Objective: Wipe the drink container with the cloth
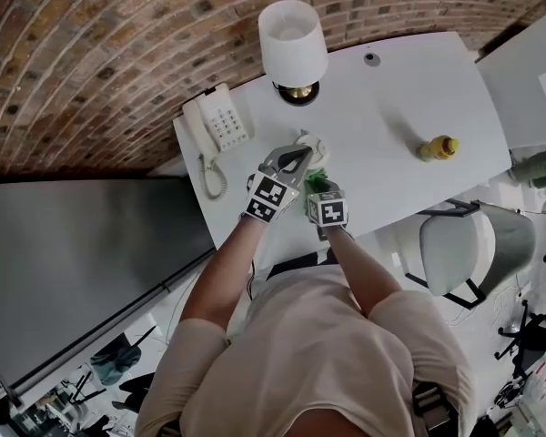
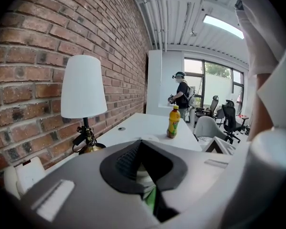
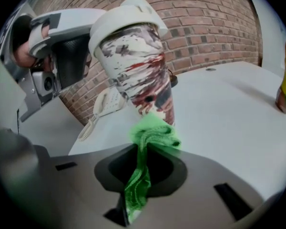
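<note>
The white table point(image 1: 409, 107) carries a lamp, a telephone and a yellow bottle. None of these is in play.

The lidded cup point(image 3: 138, 66) is held tilted above the table's near edge, its white lid uppermost and its splashed red-and-grey wall facing the right gripper view. It looks light and stiff-walled. The smooth, tapered side is likely slippery, so the band just under the lid rim seems the safest place to grip. The lid might pop off if squeezed hard.

The left hand-held gripper point(image 2: 145, 175) has its jaws clamped on the cup just below the lid.

The green cloth point(image 3: 152, 135) is soft and bunched. The right hand-held gripper point(image 3: 140, 175) has its jaws pressed together on it, and the free end touches the cup's lower wall.
</note>
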### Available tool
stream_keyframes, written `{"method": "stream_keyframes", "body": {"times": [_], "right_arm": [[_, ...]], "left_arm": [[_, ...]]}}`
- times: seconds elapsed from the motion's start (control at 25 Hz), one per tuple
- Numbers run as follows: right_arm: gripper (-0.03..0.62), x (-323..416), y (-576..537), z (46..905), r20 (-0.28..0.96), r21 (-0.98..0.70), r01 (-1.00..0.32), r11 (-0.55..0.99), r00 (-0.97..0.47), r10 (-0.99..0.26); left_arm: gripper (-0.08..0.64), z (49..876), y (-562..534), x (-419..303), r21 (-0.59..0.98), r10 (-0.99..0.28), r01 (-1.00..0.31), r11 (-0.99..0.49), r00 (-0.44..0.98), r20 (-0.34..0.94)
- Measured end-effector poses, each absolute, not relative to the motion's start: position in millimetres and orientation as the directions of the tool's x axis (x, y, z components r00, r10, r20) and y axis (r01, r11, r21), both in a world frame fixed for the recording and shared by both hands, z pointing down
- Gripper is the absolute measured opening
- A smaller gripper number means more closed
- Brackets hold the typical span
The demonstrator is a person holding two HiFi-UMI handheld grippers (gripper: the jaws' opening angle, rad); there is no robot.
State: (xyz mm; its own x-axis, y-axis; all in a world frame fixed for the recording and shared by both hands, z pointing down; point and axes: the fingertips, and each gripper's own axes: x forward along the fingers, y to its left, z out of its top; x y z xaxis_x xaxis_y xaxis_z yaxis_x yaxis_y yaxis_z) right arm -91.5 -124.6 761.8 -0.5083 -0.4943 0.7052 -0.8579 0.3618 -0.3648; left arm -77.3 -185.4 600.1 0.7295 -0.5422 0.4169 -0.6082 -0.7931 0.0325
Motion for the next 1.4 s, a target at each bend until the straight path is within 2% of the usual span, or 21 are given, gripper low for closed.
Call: {"method": "stream_keyframes", "body": {"times": [0.36,1.12,1.4], "right_arm": [[0.051,-100,-139,748,0.716,-0.247,-0.866,0.435,-0.466,-0.521],[0.051,-105,-135,669,0.602,-0.244,-0.844,0.478,-0.518,-0.607],[0.051,-102,-133,649,0.589,-0.239,-0.841,0.485,-0.523,-0.616]], "left_arm": [[0.006,600,-184,-77,0.035,-0.527,-0.595,-0.803,0.736,0.426],[0.006,601,-187,-76,0.052,-0.522,-0.588,-0.807,0.753,0.401],[0.006,601,-184,-77,0.071,-0.52,-0.601,-0.796,0.739,0.428]]}}
